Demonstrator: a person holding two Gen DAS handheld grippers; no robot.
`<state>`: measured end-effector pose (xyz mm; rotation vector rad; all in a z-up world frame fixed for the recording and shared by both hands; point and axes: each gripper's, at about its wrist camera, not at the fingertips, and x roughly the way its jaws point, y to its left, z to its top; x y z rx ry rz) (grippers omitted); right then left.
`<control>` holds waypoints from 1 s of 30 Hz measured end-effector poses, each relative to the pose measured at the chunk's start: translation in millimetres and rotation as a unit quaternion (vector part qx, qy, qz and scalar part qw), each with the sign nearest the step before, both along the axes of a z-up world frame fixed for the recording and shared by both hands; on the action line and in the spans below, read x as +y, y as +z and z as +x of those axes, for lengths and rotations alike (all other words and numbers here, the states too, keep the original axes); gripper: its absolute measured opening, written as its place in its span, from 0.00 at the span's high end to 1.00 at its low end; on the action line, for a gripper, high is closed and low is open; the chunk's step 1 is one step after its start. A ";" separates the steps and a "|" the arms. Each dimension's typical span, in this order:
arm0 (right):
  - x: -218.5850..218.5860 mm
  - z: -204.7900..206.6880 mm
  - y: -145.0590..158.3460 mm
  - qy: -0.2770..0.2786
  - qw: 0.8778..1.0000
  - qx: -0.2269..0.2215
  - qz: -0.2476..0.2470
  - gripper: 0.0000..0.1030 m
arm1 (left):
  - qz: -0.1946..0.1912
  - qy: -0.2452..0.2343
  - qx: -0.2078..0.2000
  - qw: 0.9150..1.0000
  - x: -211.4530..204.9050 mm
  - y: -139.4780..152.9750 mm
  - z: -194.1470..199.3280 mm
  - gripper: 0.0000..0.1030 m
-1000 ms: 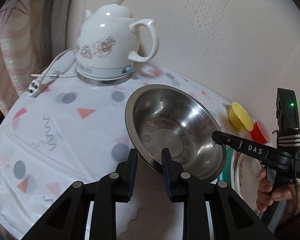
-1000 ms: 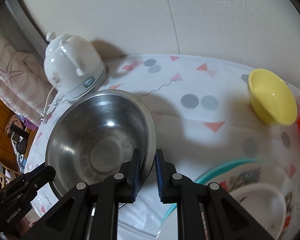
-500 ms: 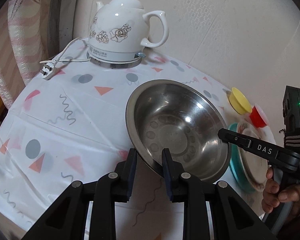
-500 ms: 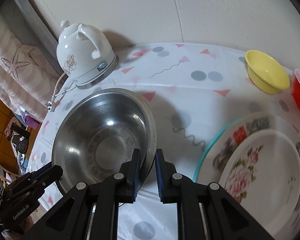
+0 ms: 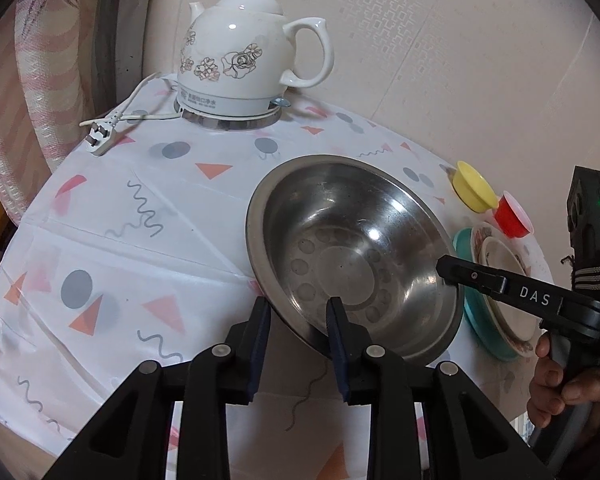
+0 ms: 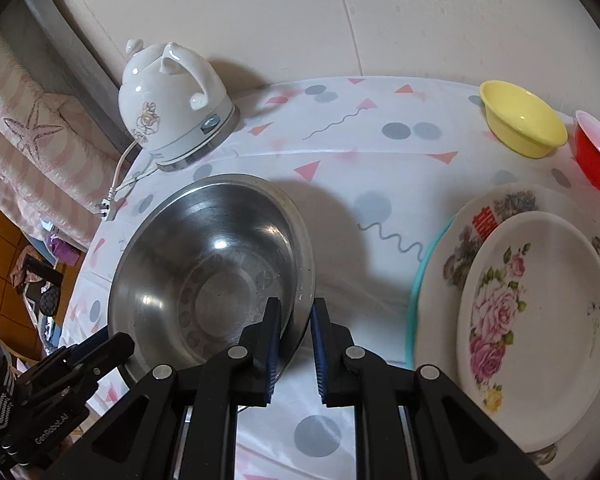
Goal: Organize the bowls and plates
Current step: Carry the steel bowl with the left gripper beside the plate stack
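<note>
Steel bowl (image 5: 352, 252) held off the table (image 5: 112, 216) by both tongs, tilted, over the patterned cloth between the kettle (image 5: 244, 60) and the plate stack (image 6: 536, 312). Left tongs (image 5: 298, 320) straddling the near rim, one finger under, one inside; pinching the rim by the look of it. Right tongs (image 6: 294, 320) clamped on the opposite rim, one finger inside, one outside.

Step in hand, judged: carrying the bowl to a stacking or storage spot. Placement not yet done. Next move probably calls for keeping both grips level so the rim does not slip, then lowering it clear of the plates. Destination unknown.

Yellow bowl (image 6: 522, 124) and red bowl (image 6: 596, 156) at the far edge of the table, just beside each other, well apart from the steel bowl. Flowered plate on top of the stack, teal rim below.

Right hand (image 5: 564, 384) wrapped round the tool handle, tool reaching in from the right; left tool low, angled slightly upward.
</note>
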<state>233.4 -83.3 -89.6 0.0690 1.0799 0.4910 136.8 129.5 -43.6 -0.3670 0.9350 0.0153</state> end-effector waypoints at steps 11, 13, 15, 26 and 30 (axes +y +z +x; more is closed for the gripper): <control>-4.8 -8.5 14.9 -0.018 0.999 -0.019 0.027 0.68 | 0.033 0.014 -0.013 0.999 9.4 15.2 -8.1 0.70; -6.1 -10.7 19.4 -0.026 0.999 -0.027 0.025 0.68 | 0.034 0.013 -0.023 0.999 11.8 21.6 -11.3 0.70; -8.9 -13.4 23.5 -0.033 0.998 -0.031 0.031 0.68 | 0.041 0.013 -0.031 0.999 12.7 27.2 -13.3 0.70; -31.4 -32.1 33.1 -0.074 0.995 -0.042 0.047 0.68 | 0.048 -0.033 -0.055 0.997 -1.9 43.5 -16.2 0.70; -42.6 -39.3 37.0 -0.090 0.994 -0.047 0.048 0.68 | 0.050 -0.055 -0.066 0.995 -12.2 49.2 -15.8 0.69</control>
